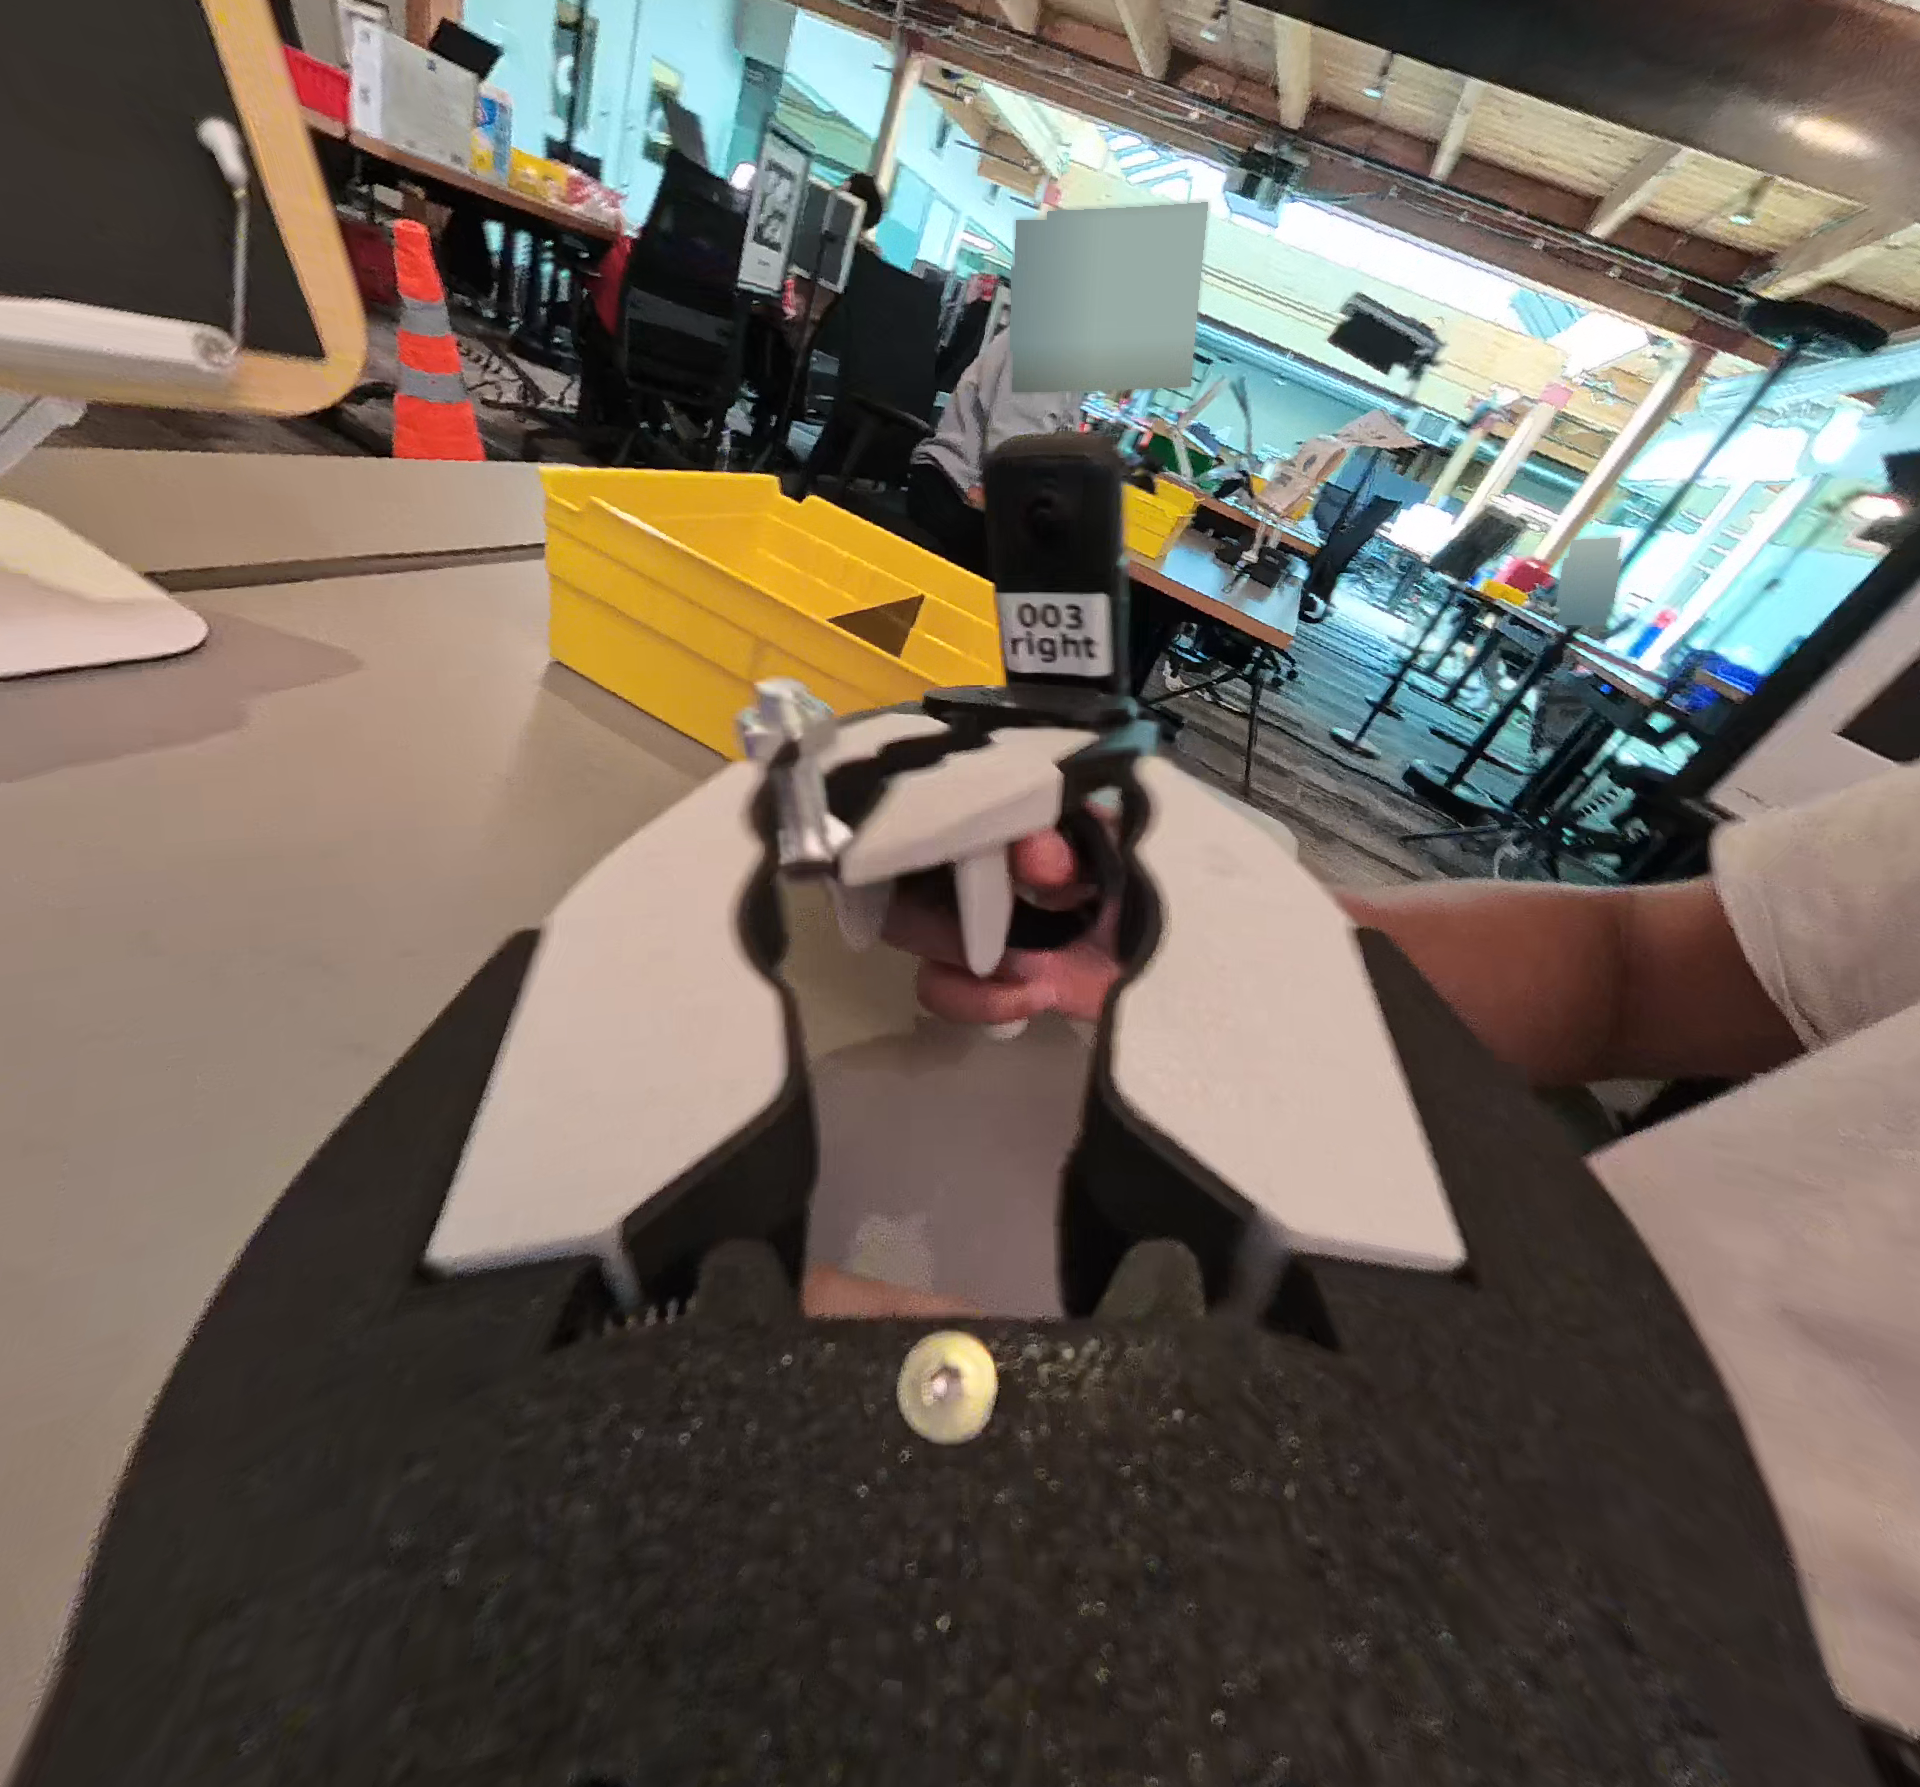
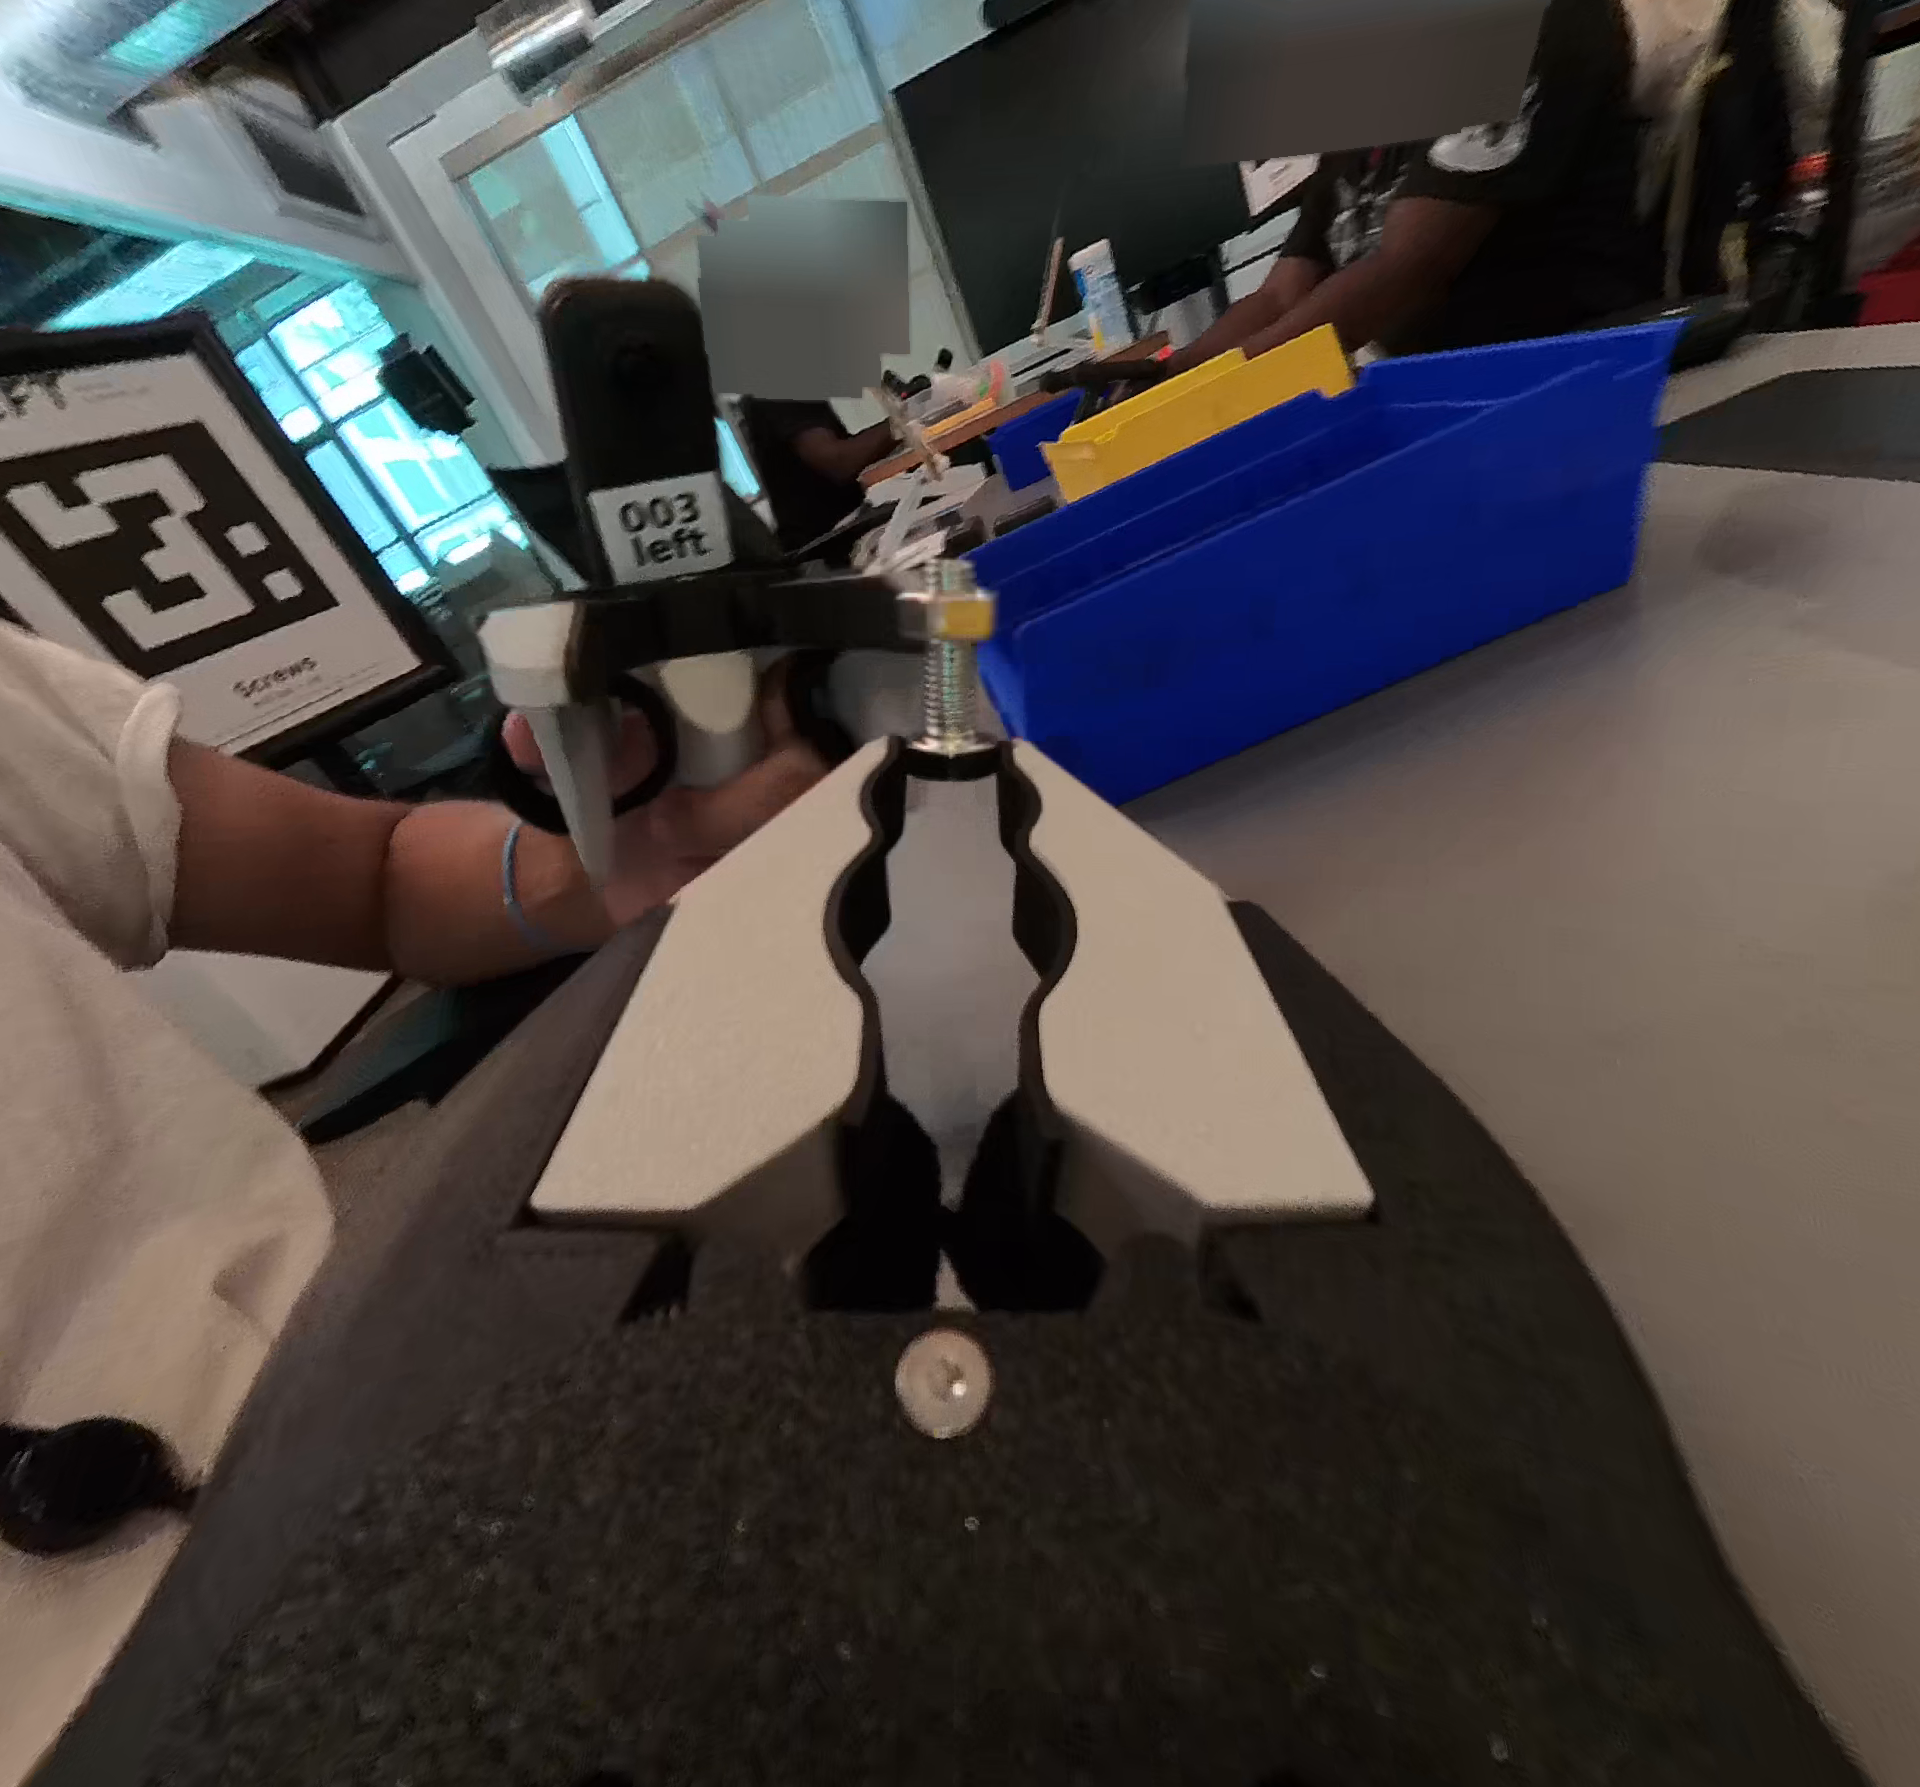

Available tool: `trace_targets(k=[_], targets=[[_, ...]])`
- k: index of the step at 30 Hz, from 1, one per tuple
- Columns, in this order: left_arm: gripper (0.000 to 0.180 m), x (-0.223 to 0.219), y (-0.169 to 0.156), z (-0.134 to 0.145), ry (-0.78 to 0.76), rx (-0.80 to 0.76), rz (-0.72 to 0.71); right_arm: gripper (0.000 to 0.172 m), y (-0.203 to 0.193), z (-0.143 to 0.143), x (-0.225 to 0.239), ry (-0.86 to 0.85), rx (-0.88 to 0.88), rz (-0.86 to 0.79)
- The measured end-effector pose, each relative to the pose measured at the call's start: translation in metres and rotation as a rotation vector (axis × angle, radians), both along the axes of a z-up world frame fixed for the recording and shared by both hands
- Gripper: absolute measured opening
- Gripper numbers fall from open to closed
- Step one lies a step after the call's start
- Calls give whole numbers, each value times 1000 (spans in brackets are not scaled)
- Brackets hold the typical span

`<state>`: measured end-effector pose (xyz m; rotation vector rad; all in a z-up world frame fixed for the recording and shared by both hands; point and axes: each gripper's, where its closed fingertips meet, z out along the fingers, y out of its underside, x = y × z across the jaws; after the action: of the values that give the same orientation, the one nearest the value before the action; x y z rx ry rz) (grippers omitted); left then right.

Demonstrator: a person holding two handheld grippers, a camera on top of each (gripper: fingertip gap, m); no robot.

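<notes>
My right gripper (image 2: 948,761) is shut on the head of a silver bolt (image 2: 940,677) and holds it upright above the grey table (image 2: 1558,854). A nut (image 2: 948,610) sits near the top of the bolt's thread. My left gripper (image 1: 945,802) is open. One of its fingertips (image 2: 873,607) is right beside the nut, and the other stands far off to the side. In the left wrist view the bolt (image 1: 795,781) shows next to my left fingertip (image 1: 753,802), with the right gripper (image 1: 831,854) facing me behind it.
A yellow bin (image 1: 727,594) stands on the table behind the grippers. A blue bin (image 2: 1351,542) stands to the right, with a yellow one (image 2: 1195,418) behind it. A framed black-and-white marker sign (image 2: 156,532) stands at the left. An orange cone (image 1: 431,355) is on the floor. Only a small space, under 4 cm, lies between the two pairs of fingers.
</notes>
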<state>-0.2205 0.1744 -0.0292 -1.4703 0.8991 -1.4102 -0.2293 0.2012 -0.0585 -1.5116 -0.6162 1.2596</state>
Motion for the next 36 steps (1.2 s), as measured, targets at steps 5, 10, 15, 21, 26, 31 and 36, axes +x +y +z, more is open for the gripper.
trace_targets(k=[5,10,15,21,26,31,36], targets=[[64,-8,1,2,-4,17,15,17,3,1,13,8,-6,-8],[70,5,5,0,7,-9,-8,16,-18,1,-18,-11,31,99],[71,9,-3,6,-11,-5,-27,16,-15,1,-19,-18,42,85],[50,-11,1,18,-72,-8,-3,17,3,5,11,15,23,-16],[63,-4,10,9,-35,-22,16,17,-6,4,-3,6,37,30],[65,11,-1,3,2,-7,-43,16,-14,2,-20,-18,48,66],[54,-4,-1,9,-23,-4,-36,17,1,3,4,-6,33,-16]])
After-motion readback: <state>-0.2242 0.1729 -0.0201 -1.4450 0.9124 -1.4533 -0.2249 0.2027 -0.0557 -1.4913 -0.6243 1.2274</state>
